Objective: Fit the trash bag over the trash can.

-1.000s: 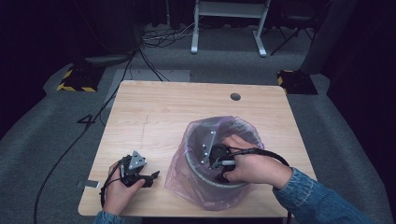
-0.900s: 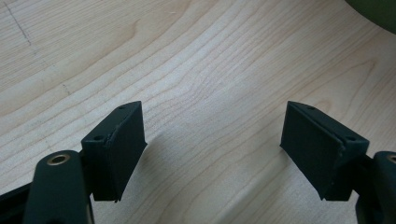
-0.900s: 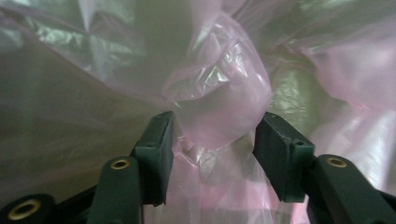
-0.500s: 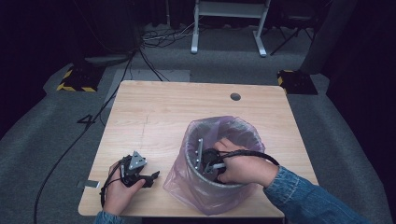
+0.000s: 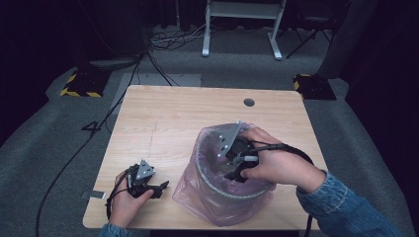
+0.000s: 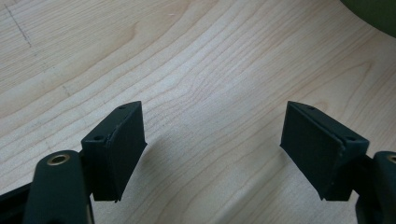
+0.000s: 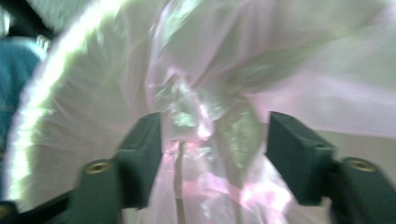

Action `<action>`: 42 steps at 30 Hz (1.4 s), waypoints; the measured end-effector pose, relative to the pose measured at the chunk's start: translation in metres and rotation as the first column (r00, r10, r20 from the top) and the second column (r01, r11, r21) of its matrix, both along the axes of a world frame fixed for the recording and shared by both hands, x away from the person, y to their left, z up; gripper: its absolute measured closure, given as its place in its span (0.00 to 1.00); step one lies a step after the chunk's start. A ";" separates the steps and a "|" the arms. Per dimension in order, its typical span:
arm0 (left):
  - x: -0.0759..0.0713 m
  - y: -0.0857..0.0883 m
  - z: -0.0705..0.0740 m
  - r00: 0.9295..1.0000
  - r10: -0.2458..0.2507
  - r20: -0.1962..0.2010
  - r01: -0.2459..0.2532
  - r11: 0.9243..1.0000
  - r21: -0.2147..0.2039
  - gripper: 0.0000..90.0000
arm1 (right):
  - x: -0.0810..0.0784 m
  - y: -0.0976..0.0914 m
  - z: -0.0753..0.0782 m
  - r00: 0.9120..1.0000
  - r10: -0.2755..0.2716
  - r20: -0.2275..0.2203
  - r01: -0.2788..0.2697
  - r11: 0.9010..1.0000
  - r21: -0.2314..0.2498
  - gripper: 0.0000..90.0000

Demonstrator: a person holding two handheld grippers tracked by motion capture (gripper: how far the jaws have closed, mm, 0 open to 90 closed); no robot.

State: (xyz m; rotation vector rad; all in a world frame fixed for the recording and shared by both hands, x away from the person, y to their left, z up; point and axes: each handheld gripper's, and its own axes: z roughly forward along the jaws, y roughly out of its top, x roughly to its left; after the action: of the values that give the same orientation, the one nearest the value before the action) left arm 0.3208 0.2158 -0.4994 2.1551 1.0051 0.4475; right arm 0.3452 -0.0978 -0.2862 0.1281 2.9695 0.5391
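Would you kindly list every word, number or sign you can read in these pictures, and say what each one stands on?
"4": a dark digit on the grey carpet floor, left of the light wooden table.
The yellow-and-black striped floor plates carry hazard stripes, no text.
The pink translucent plastic bag shows no print.

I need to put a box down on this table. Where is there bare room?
The far half of the table, from the bin back to the small round hole, is bare wood. The near edge is crowded: left gripper beside the pink bag, right gripper in the bin.
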 end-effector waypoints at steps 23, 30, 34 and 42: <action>0.001 0.002 -0.001 1.000 0.001 -0.002 -0.001 1.000 -0.004 0.24 | 0.050 -0.002 0.039 0.963 -0.226 0.147 0.199 0.964 0.178 0.53; 0.001 0.003 -0.001 1.000 -0.004 -0.004 0.004 1.000 -0.001 0.25 | 0.058 0.008 0.011 0.974 -0.209 0.085 0.204 0.977 0.060 0.77; 0.001 0.002 -0.001 1.000 -0.003 -0.003 0.003 1.000 0.000 0.25 | 0.058 0.015 -0.009 0.979 -0.195 0.062 0.195 0.981 0.002 0.78; 0.001 0.002 -0.002 1.000 -0.004 -0.004 0.004 1.000 0.002 0.24 | 0.066 0.027 -0.037 0.974 -0.223 0.044 0.226 0.970 -0.084 0.73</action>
State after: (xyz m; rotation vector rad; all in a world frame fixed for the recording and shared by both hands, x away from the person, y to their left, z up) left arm 0.3215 0.2182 -0.5011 2.1598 1.0030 0.4430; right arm 0.4111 -0.0705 -0.3228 0.4360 2.8867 0.3766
